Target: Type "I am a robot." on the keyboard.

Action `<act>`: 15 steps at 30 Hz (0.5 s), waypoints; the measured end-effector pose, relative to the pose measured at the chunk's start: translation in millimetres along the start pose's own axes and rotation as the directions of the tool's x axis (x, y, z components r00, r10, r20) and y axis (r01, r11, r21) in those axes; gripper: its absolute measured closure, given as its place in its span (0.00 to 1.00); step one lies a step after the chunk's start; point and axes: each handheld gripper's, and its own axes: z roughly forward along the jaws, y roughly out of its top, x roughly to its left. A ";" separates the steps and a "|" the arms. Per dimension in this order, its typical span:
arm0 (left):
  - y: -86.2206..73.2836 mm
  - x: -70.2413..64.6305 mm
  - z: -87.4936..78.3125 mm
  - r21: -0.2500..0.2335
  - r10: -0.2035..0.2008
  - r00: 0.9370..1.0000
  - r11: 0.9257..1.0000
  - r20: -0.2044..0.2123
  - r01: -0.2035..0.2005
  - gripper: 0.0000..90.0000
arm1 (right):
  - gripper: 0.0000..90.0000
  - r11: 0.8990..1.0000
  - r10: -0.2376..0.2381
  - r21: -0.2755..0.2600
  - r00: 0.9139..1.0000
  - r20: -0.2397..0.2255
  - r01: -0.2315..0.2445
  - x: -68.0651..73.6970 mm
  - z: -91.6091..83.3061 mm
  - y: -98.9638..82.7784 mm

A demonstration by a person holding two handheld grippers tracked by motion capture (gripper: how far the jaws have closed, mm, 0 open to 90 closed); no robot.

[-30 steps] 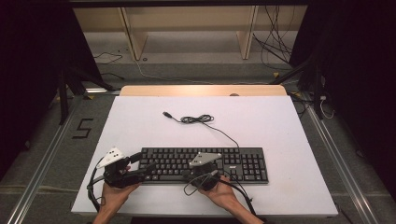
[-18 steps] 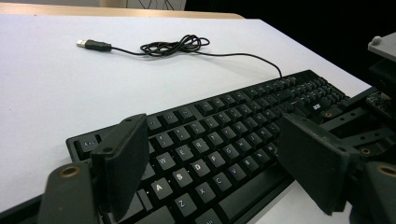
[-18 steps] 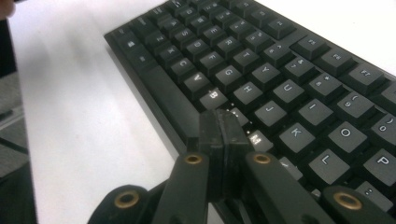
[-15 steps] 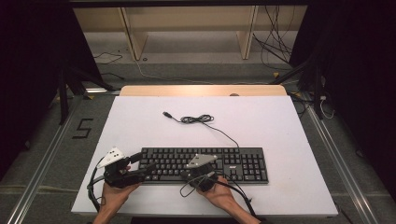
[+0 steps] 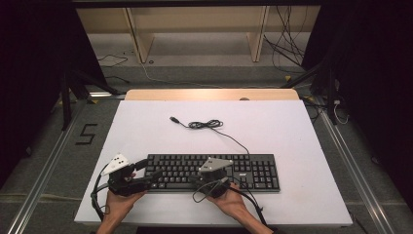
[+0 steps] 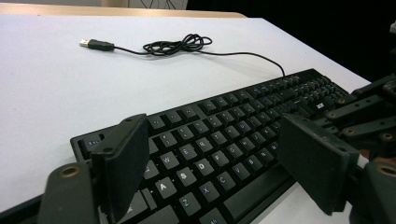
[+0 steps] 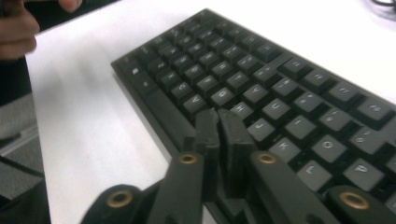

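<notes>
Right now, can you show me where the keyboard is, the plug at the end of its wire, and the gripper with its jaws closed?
keyboard (image 5: 214, 171): high view, on the middle key rows.
USB plug (image 6: 85, 43): left gripper view, on the metal tip.
right gripper (image 7: 218, 122): right gripper view, between the closed fingertips.

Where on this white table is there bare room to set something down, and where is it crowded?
Free: the table left of the cable coil, the right side past the keyboard, and the far strip before the wooden edge. Crowded: the near edge, where the left claw and right claw work at the keyboard, cables trailing.
</notes>
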 end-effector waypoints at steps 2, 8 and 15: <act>0.0 -0.3 0.0 0.000 0.002 1.000 1.000 -0.002 -0.002 0.27 | 0.92 1.000 0.013 -0.013 1.000 0.000 -0.013 -2.9 -3.6 0.8; 0.1 -0.6 1.0 0.003 0.005 1.000 1.000 -0.005 -0.005 0.27 | 0.73 0.997 0.041 -0.065 0.999 -0.004 -0.041 -10.9 -17.5 3.8; 0.6 0.8 2.0 0.008 0.003 1.000 1.000 -0.012 -0.003 0.27 | 0.54 0.992 0.072 -0.103 0.997 0.007 -0.071 -18.2 -33.6 5.8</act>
